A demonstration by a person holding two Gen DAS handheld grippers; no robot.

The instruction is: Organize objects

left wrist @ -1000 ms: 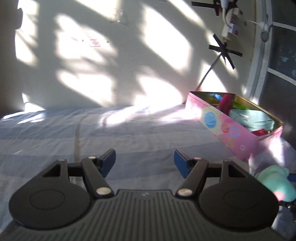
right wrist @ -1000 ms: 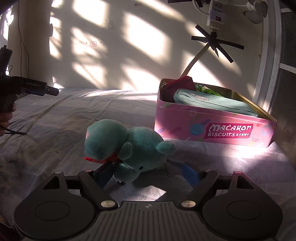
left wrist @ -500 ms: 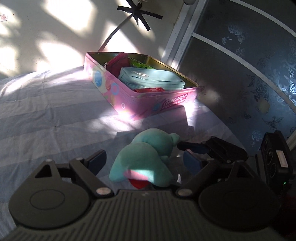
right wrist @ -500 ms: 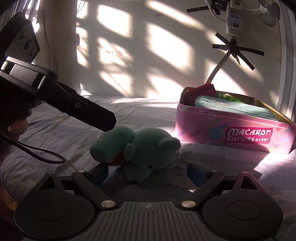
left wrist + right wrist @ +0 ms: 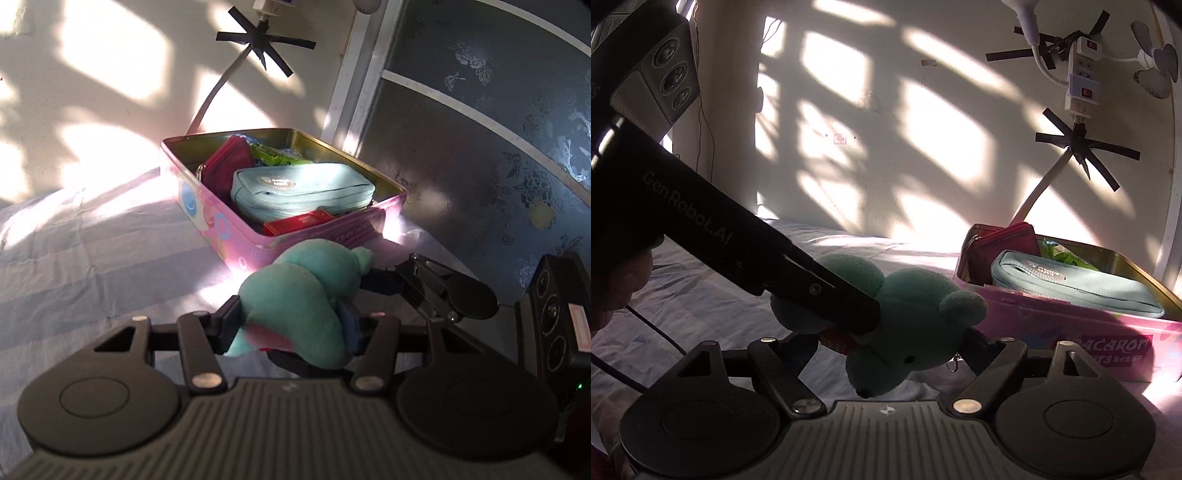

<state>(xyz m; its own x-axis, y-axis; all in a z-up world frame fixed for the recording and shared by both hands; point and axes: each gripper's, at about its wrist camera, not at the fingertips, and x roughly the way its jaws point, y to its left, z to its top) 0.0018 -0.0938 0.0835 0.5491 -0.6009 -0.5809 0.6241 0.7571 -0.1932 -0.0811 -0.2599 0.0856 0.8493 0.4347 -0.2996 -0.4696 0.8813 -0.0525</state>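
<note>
Jaws of both your left gripper [image 5: 290, 326] and right gripper [image 5: 890, 341] pinch the teal plush bear [image 5: 306, 295] just above the bed [image 5: 92, 251], beside the pink tin [image 5: 207, 206], already holding pouches, so stowing the bear remains.

The teal plush bear [image 5: 295, 306] covers most of the left gripper [image 5: 291, 325]'s pads, so how firmly they press cannot be told, and in the right wrist view the left gripper's dark body [image 5: 768, 266] hides part of the bear's [image 5: 916, 325] back half. The right gripper [image 5: 890, 345] has both fingertips buried behind the bear, leaving contact uncertain. In the pink tin [image 5: 236, 236] near the bed's far edge, the teal pouch [image 5: 299, 192] hides most of the red packet [image 5: 295, 223], and its print is too small to read.
</note>
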